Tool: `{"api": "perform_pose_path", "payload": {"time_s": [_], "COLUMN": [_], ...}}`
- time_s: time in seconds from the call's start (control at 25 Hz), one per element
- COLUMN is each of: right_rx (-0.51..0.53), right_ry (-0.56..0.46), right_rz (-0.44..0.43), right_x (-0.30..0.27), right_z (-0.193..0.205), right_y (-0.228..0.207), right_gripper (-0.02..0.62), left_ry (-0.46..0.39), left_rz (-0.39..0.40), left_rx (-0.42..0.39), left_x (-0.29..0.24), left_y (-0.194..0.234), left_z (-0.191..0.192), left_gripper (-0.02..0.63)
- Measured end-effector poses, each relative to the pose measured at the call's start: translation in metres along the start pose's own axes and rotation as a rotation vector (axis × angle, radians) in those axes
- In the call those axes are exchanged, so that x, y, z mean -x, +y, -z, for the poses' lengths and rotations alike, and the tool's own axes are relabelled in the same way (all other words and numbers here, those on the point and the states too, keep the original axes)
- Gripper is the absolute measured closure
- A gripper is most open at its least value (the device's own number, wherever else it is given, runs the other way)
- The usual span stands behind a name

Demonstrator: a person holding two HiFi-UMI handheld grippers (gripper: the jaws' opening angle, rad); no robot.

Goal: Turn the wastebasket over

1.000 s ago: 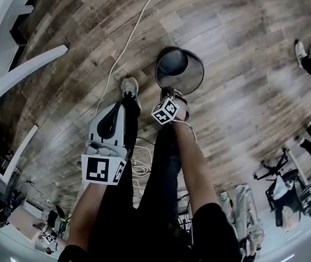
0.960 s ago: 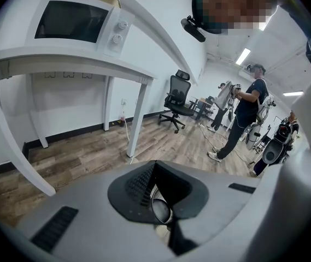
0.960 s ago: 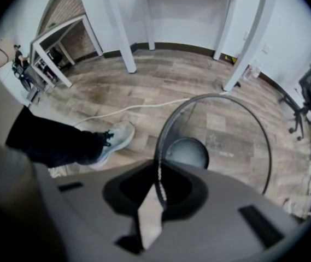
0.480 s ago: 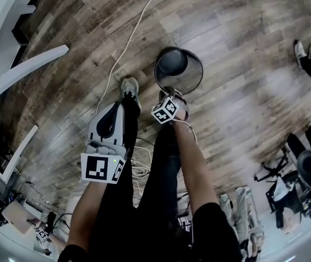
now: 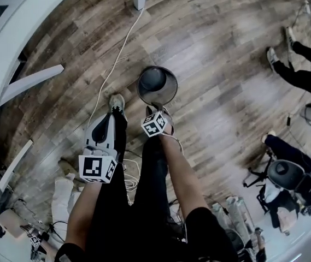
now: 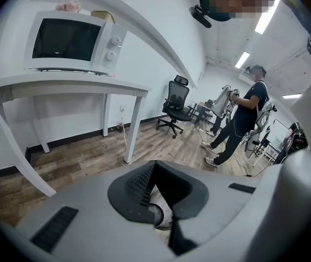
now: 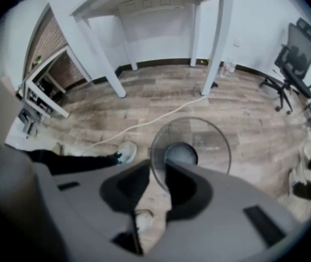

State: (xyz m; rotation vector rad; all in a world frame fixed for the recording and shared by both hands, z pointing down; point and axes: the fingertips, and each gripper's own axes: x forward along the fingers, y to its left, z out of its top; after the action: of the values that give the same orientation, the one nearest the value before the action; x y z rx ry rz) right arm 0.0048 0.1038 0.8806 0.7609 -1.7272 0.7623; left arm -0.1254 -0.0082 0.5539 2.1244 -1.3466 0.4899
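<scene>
In the head view the basket [image 5: 157, 86] stands upright on the floor [image 5: 226, 64], mouth up, just ahead of my shoes. My right gripper [image 5: 156, 113] hangs above its near rim and points steeply down at it. A second ago this gripper sat lower, right at the rim; now it has lifted clear and the basket looks smaller beneath me. My left gripper [image 5: 104, 131] is out over my left leg, well apart from the basket, and it has risen too.

In the left gripper view the jaws of my left gripper [image 6: 154, 165] meet at their tips with nothing held between them. The basket does not show here, only floor and furniture ahead.

In the right gripper view my right gripper [image 7: 156, 171] has just been opening and its jaws stand moderately apart. The basket [image 7: 191, 146] lies below and just beyond them. Its near rim lines up with the gap, but neither pad touches it.

I judge that I have let go. The basket rests on its base, so the turn looks finished and both grippers are free.
</scene>
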Motion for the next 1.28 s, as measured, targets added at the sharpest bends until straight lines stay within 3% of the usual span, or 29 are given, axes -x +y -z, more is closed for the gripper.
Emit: {"api": "perform_pose_path", "payload": {"time_s": [0.16,0.44,0.6,0.88,1.28], "right_rx": [-0.208,-0.497,-0.605,-0.657,-0.603], "right_ry": [-0.046,-0.101,-0.138,-0.252,-0.595], "right_rz": [-0.022,-0.053,-0.038,-0.011,0.073], "right_x": [0.057,0.129,0.182,0.276,0.453], "right_z": [-0.015,-0.045,-0.064,-0.095,-0.154], "right_y": [-0.01,-0.017,-0.019,-0.023,-0.036], "right_gripper": [0.552,0.563,0.563,0.563,0.563], "left_ry": [-0.004,-0.043,-0.063,-0.103,-0.201], "left_rz": [0.023,0.076,0.096,0.116,0.127], "left_rx": [-0.013,-0.079,-0.103,-0.102,-0.085], "left_x": [0.018,0.037,0.053,0.086,0.145], "left_y": [-0.023,-0.043,-0.05,-0.069,-0.11], "left_z": [-0.029,-0.093,-0.122,-0.17,-0.225], "left_gripper": [0.572,0.572,0.572,0.572,0.572]}}
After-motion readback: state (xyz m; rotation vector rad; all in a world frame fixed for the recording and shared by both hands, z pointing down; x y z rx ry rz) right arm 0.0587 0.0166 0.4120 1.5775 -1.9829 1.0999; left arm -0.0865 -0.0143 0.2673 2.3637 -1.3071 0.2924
